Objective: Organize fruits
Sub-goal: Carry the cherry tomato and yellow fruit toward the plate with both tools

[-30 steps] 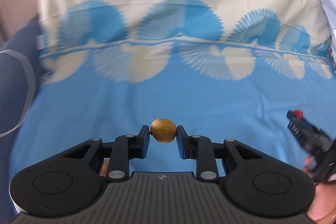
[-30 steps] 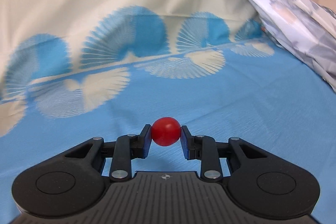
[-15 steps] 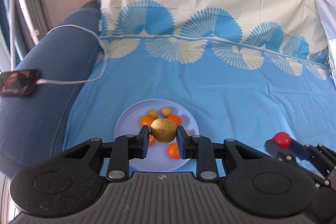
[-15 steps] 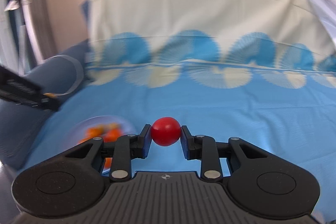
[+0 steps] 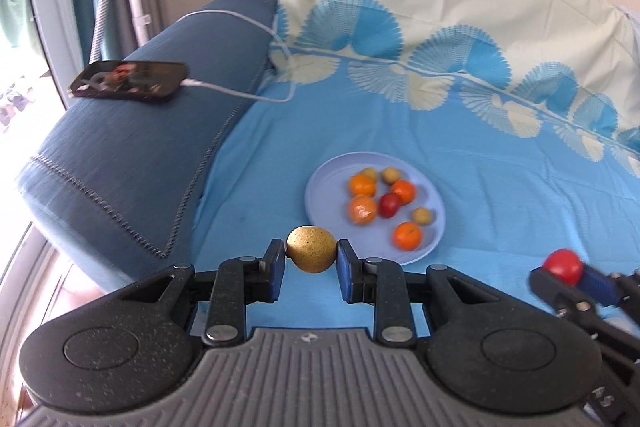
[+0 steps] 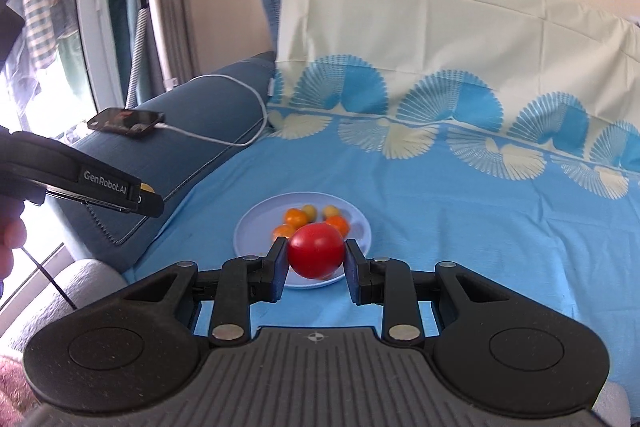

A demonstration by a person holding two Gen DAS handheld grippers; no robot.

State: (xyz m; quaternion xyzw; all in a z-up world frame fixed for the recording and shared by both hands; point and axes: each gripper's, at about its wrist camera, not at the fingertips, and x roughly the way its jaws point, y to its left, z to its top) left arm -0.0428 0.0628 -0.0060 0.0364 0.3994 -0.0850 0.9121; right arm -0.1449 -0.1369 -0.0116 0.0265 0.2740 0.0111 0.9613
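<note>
Left wrist view: both grippers carry fruit above a blue sheet, short of the plate.

From the left, a dark phone (image 5: 130,81) lies on the blue sofa arm (image 5: 132,163) with a white cable (image 5: 236,23) running off it to the patterned sheet (image 5: 500,187). The left gripper (image 5: 311,255) is clamped on a speckled yellow-brown fruit (image 5: 311,248), pads pressing both its sides. Just beyond it sits the pale blue plate (image 5: 324,187), holding four orange fruits, three small yellowish ones and a dark red fruit (image 5: 389,205) in the middle. At the far right the right gripper (image 5: 568,273) pinches a red fruit (image 5: 564,265); its own camera shows that fruit (image 6: 316,249) squeezed between both pads, in front of the plate (image 6: 362,227).
</note>
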